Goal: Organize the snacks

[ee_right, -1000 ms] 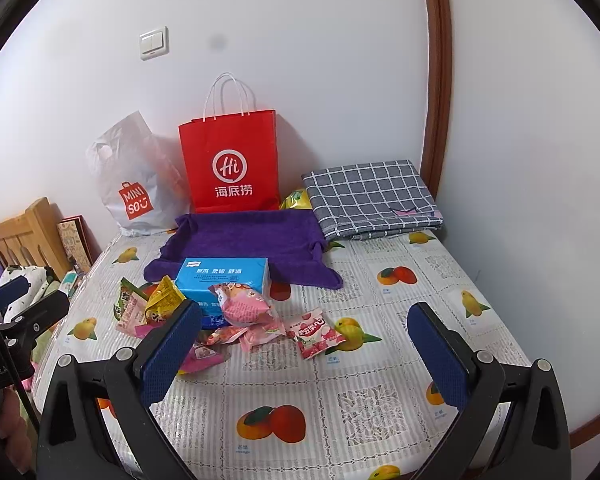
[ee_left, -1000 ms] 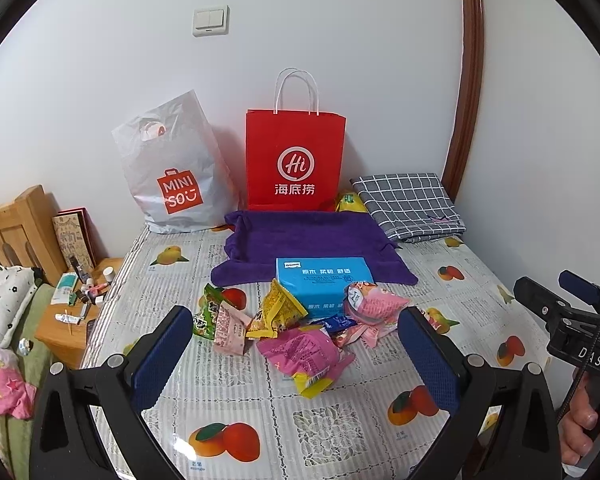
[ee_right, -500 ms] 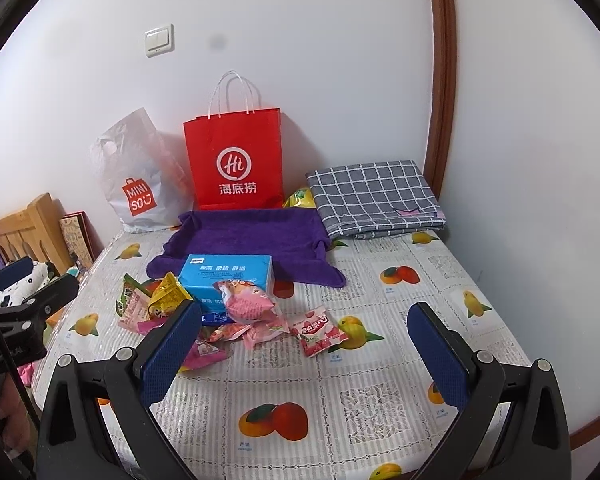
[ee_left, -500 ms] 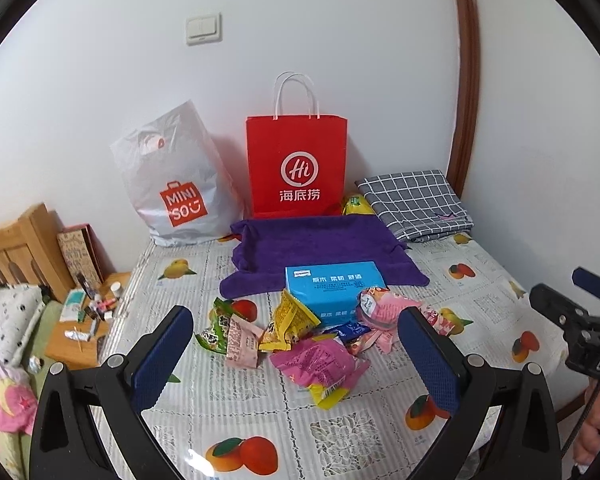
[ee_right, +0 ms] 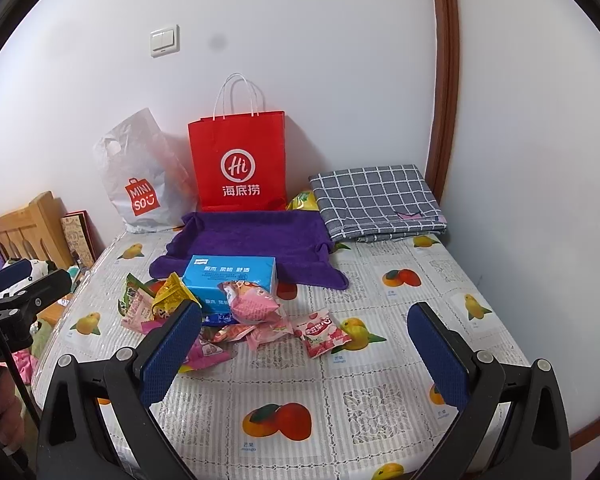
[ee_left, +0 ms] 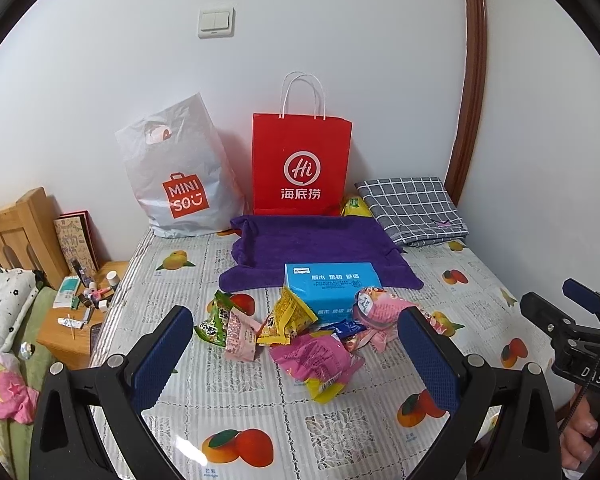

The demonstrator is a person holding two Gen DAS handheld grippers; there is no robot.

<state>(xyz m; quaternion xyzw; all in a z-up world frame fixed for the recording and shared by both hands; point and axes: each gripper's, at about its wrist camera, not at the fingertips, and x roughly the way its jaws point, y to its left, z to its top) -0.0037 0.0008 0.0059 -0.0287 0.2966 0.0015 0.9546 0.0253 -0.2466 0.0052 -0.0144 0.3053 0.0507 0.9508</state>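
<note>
You've got a red paper bag [ee_left: 302, 168], purple towel [ee_left: 316, 244], light-blue tissue box [ee_left: 332, 282], grey white-checked folded cloth [ee_left: 412, 208], pink and yellow snack packets [ee_left: 320, 360], fruit-print table cover [ee_left: 380, 440].

Both views: bright, even, diffuse light; source not visible. Soft shadow on the wall [ee_left: 340, 40] at 3 o'clock of the red bag [ee_left: 302, 166]. Faint glare on the tablecloth [ee_left: 180, 442] at 7 o'clock. Strong fisheye bending and black corners; focus sharp throughout.
</note>
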